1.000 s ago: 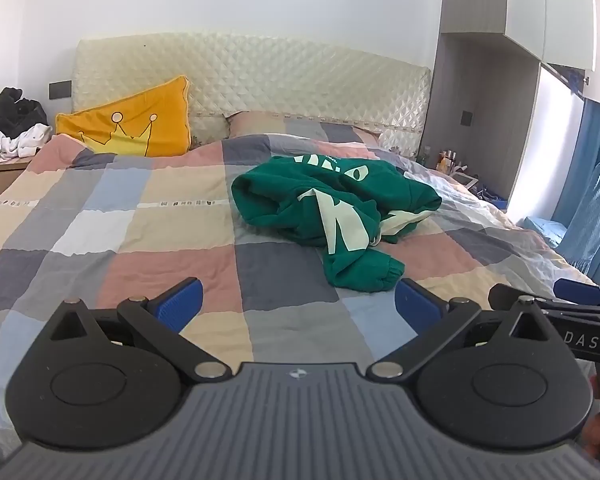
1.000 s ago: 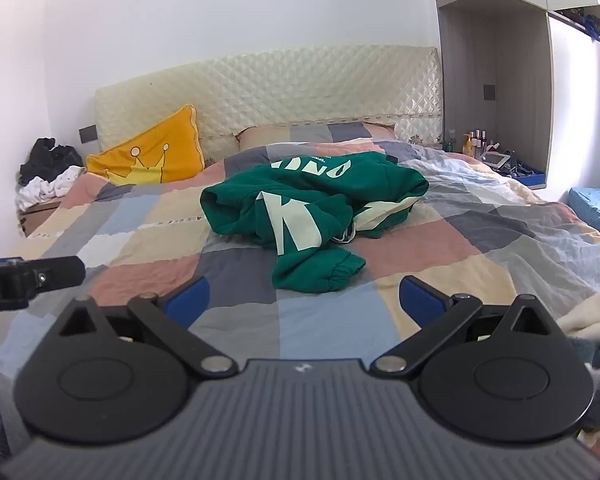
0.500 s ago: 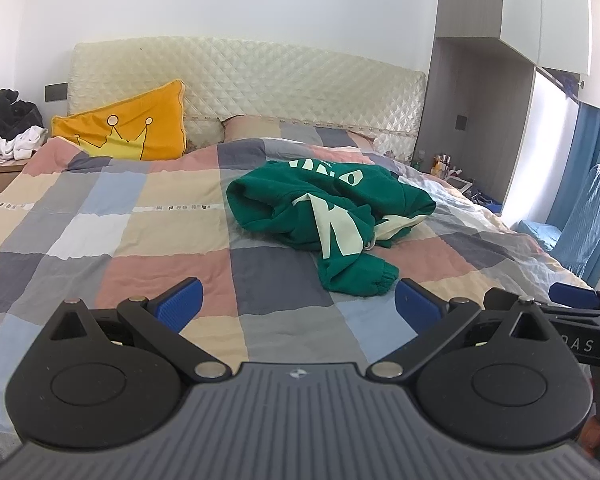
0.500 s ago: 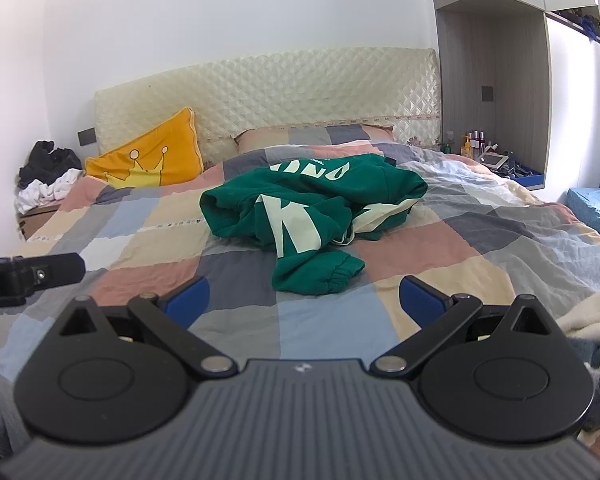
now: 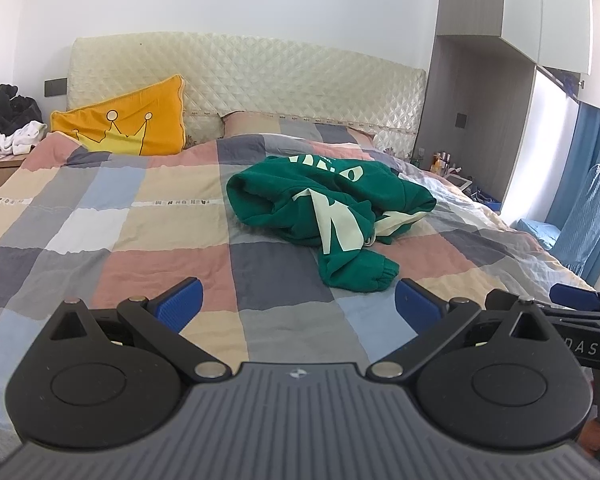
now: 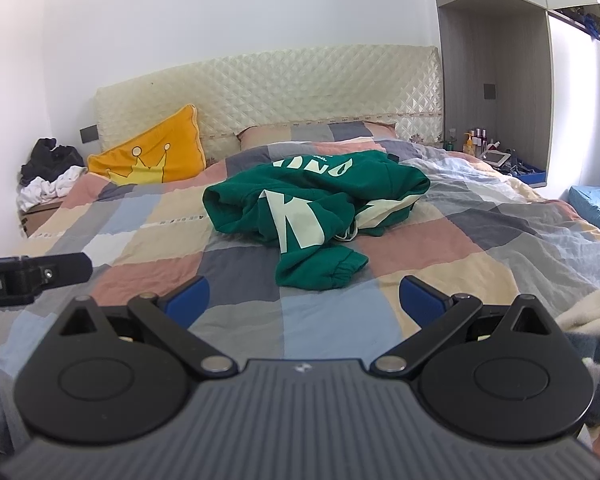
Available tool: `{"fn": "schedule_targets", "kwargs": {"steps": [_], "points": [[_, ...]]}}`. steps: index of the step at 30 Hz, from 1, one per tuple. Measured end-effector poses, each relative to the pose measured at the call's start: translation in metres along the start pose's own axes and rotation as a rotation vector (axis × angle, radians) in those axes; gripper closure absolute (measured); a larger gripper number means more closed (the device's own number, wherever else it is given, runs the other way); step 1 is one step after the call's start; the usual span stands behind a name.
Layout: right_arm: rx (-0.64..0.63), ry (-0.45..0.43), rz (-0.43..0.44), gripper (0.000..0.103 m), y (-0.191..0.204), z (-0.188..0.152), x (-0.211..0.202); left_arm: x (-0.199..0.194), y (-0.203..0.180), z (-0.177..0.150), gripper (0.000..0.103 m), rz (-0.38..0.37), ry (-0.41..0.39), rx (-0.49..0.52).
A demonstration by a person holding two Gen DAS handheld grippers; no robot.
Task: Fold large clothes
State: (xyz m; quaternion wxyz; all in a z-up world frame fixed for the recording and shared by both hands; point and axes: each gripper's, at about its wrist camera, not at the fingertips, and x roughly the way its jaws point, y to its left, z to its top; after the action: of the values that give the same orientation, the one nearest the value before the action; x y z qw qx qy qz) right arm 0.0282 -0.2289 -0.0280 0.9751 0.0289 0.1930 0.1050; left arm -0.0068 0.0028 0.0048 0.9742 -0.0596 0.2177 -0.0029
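A green sweatshirt (image 5: 328, 216) with cream lettering lies crumpled in a heap on the checked bedspread (image 5: 112, 240), one cuffed sleeve (image 5: 358, 274) trailing toward me. The right wrist view shows the same sweatshirt (image 6: 312, 212) slightly left of centre. My left gripper (image 5: 298, 304) hovers open over the near part of the bed, short of the sleeve cuff, with nothing between its blue pads. My right gripper (image 6: 304, 300) is open too, just short of the cuff (image 6: 328, 272). Each gripper shows at the edge of the other's view.
A yellow crown pillow (image 5: 128, 124) leans on the quilted headboard (image 5: 260, 80). A nightstand with piled clothes (image 5: 4, 136) stands left, a shelf with bottles (image 6: 480, 144) right. A fluffy white blanket (image 6: 588, 312) lies at the bed's near right edge. Blue curtains (image 5: 588, 216) hang at right.
Both grippers have drifted slightly forward toward the sweatshirt and stayed open. The sweatshirt has not moved.
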Motion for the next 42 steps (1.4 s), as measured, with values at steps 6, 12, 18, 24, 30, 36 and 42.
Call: {"fn": "schedule_targets", "kwargs": {"steps": [6, 12, 18, 24, 30, 36, 42], "points": [[0.004, 0.004, -0.004, 0.0, 0.0, 0.001, 0.002, 0.002, 0.002, -0.002, 0.0, -0.001, 0.004, -0.001], [0.006, 0.004, -0.001, 0.0, 0.001, 0.001, 0.003, 0.003, 0.002, -0.003, 0.0, 0.002, -0.003, 0.002], [0.005, 0.003, 0.001, 0.0, 0.002, -0.001, 0.004, 0.005, 0.005, -0.002, 0.0, 0.002, -0.002, -0.01], [0.005, 0.011, 0.001, 0.0, 0.001, -0.003, 0.006, 0.009, 0.007, -0.004, 0.0, 0.0, 0.006, -0.022], [0.0, 0.007, 0.0, 0.0, 0.0, -0.002, 0.007, 0.011, 0.007, -0.004, 0.0, 0.005, -0.006, -0.001], [0.001, 0.011, 0.0, 0.0, -0.001, -0.003, 0.012, 0.02, 0.006, -0.003, 0.0, -0.002, -0.005, 0.015], [0.001, -0.008, 0.007, 0.0, -0.004, -0.002, 0.027, 0.039, 0.013, 0.0, 0.0, -0.025, 0.009, 0.012]]}}
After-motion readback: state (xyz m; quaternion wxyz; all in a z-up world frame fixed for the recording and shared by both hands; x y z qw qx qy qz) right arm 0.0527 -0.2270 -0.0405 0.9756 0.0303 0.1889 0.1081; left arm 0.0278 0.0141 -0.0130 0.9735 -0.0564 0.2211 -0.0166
